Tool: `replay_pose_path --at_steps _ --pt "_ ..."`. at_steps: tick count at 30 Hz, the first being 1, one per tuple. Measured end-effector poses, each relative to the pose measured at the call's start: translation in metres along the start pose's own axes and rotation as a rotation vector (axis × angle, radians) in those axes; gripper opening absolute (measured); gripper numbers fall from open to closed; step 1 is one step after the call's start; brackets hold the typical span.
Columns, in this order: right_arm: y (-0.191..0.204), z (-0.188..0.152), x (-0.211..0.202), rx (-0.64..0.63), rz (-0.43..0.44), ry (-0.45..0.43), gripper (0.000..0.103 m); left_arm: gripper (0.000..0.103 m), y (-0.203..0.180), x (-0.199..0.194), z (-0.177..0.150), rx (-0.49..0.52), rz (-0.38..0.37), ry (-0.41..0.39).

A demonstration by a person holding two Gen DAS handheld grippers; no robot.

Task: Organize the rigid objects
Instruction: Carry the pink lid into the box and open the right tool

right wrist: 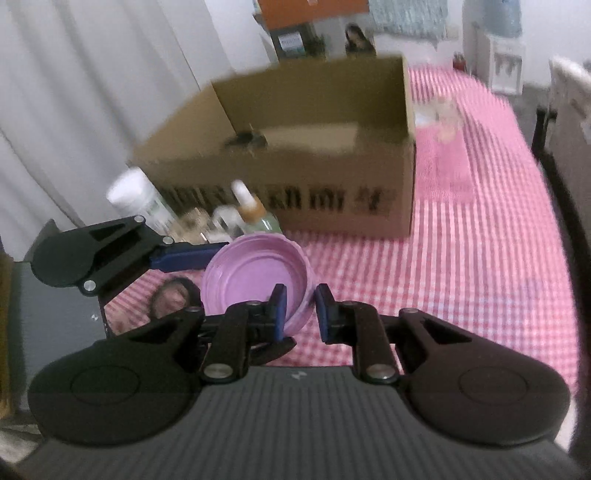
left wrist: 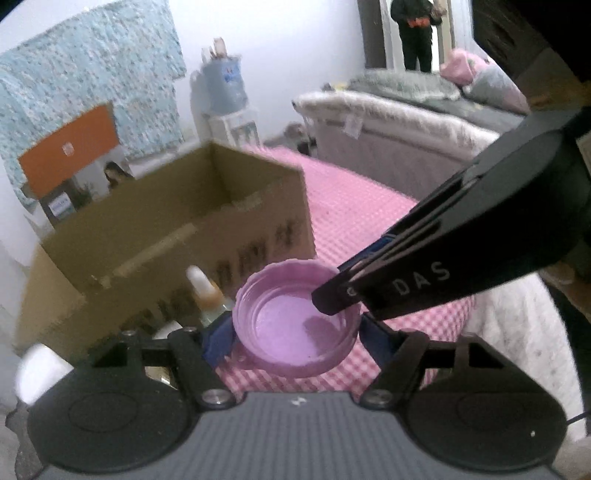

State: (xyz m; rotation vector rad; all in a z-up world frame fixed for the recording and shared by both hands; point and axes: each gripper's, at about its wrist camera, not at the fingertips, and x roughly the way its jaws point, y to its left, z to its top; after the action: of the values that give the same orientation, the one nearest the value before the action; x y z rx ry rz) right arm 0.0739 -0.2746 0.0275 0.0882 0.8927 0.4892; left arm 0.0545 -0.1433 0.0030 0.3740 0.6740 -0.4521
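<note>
A purple plastic lid [left wrist: 291, 328] hangs upside down above the pink checked tablecloth [left wrist: 351, 214], held from two sides. My left gripper [left wrist: 295, 341] spans its full width, blue pads pressed on opposite edges. My right gripper [left wrist: 330, 299] comes in from the right and pinches the near rim. In the right wrist view the lid [right wrist: 255, 273] tilts up, and my right gripper [right wrist: 301, 314] is shut on its wall. One blue finger [right wrist: 188, 258] of the left gripper touches the lid's left edge there; the other is hidden. An open cardboard box [left wrist: 177, 229] [right wrist: 295, 155] stands just behind.
Small bottles crowd the box's front: a dropper bottle [right wrist: 251, 210] [left wrist: 207, 291] and a white-capped one [right wrist: 136, 199]. A black hair ring [right wrist: 173, 299] lies under the lid. A clear object [right wrist: 447, 122] sits right of the box. A bed [left wrist: 406, 122] and a person [left wrist: 417, 33] are beyond.
</note>
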Motion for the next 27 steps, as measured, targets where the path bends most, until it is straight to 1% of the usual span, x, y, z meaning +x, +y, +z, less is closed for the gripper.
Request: replay_pose_path --at_steps 5,8,12,15,20,23,25,27 --pt "0.020 0.032 -0.032 -0.063 0.012 -0.092 0.017 0.074 0.026 -0.031 0.027 -0.037 0.016 -0.076" --pt "0.032 0.056 -0.041 -0.099 0.037 -0.117 0.017 0.074 0.045 -0.044 0.043 -0.048 0.045 -0.119" --pt "0.044 0.091 -0.038 -0.131 0.084 -0.111 0.017 0.074 0.075 -0.044 0.063 -0.073 0.065 -0.110" --pt "0.047 0.121 -0.023 -0.123 0.131 -0.081 0.017 0.074 0.101 -0.035 0.075 -0.108 0.060 -0.071" --pt "0.045 0.167 0.020 -0.078 0.193 0.020 0.017 0.074 0.139 -0.006 0.088 -0.131 0.053 0.024" --pt "0.035 0.191 0.056 -0.036 0.212 0.112 0.017 0.074 0.159 0.023 0.092 -0.148 0.019 0.117" --pt "0.025 0.202 0.080 0.004 0.218 0.179 0.017 0.074 0.170 0.045 0.095 -0.163 -0.011 0.180" --pt "0.015 0.207 0.102 0.037 0.217 0.235 0.017 0.074 0.179 0.070 0.099 -0.174 -0.042 0.242"
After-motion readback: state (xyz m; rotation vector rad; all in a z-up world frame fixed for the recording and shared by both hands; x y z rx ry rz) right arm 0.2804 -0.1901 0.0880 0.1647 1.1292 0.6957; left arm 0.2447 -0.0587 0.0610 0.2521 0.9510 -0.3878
